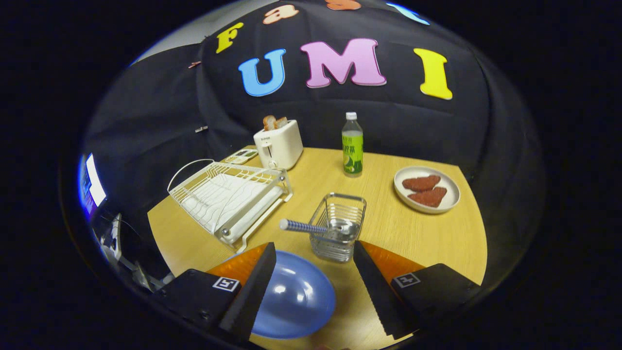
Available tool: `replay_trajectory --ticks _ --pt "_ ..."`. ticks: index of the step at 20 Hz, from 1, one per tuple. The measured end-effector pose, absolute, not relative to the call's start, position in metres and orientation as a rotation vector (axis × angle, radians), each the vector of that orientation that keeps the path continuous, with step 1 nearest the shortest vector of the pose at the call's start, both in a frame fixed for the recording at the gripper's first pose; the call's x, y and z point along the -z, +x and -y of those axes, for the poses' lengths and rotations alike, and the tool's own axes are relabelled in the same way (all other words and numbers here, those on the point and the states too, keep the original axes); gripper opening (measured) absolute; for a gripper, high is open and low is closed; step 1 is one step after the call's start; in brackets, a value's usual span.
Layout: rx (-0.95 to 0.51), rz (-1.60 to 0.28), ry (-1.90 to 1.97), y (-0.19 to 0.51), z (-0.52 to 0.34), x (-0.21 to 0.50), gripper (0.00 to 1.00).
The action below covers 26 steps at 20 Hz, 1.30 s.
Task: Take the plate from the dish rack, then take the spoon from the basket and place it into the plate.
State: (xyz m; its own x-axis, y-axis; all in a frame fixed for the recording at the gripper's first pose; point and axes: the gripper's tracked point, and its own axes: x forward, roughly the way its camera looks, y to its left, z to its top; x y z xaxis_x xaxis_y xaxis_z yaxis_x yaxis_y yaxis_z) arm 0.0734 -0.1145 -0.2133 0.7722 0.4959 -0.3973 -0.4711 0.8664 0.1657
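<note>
A blue plate [296, 296] lies flat on the wooden table [413, 233], between my fingers and close to the left one, which hides part of its rim. My gripper [315, 253] is open and holds nothing. Just ahead of the fingertips stands a small wire basket [338, 226]. A spoon [306, 227] with a blue-and-white striped handle leans in it, handle pointing left over the basket's rim. The white wire dish rack [228, 197] sits to the left beyond the plate, with nothing in it.
A white toaster [278, 144] with bread slices stands behind the rack, beside a small remote-like device [241, 155]. A green-labelled bottle [352, 145] stands at the back centre. A white plate [426, 189] with two brown patties lies right of the basket.
</note>
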Motion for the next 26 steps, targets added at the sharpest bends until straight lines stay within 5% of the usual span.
replay_trajectory --ticks 9,13,15,18,26 --pt "-0.557 -0.357 -0.133 0.113 0.078 0.231 0.93" --pt "-0.541 -0.320 -0.182 0.134 0.071 0.241 0.71" --pt "-0.536 -0.320 -0.202 0.138 0.069 0.247 0.69" --pt "-0.541 -0.308 -0.183 0.139 0.063 0.243 0.48" --pt "-0.479 -0.301 -0.222 0.147 0.070 0.229 0.18"
